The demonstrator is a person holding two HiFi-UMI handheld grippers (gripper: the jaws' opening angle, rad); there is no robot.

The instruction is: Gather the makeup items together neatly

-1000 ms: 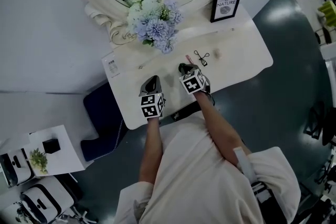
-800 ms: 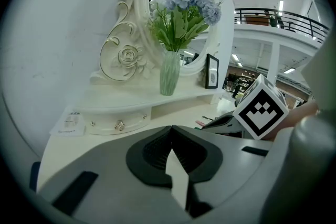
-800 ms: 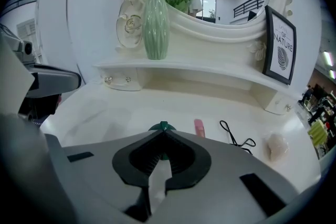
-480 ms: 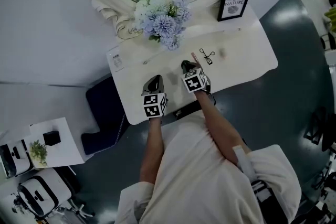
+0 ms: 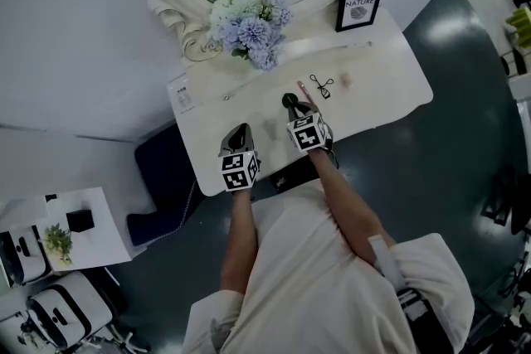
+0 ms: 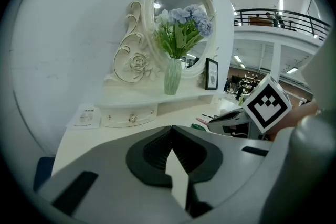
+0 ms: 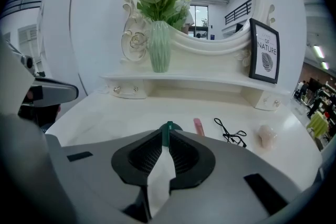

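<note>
Right gripper (image 5: 291, 104), in the head view, stands over the dressing table (image 5: 390, 95) near the pink stick (image 5: 304, 89) and eyelash curler (image 5: 321, 87); in the left gripper view, the left gripper (image 6: 171, 147) is pressed together and empty; in the right gripper view, the jaws are opening around a green stick (image 7: 167, 134), which may roll away from the group if it drops tilted.
</note>
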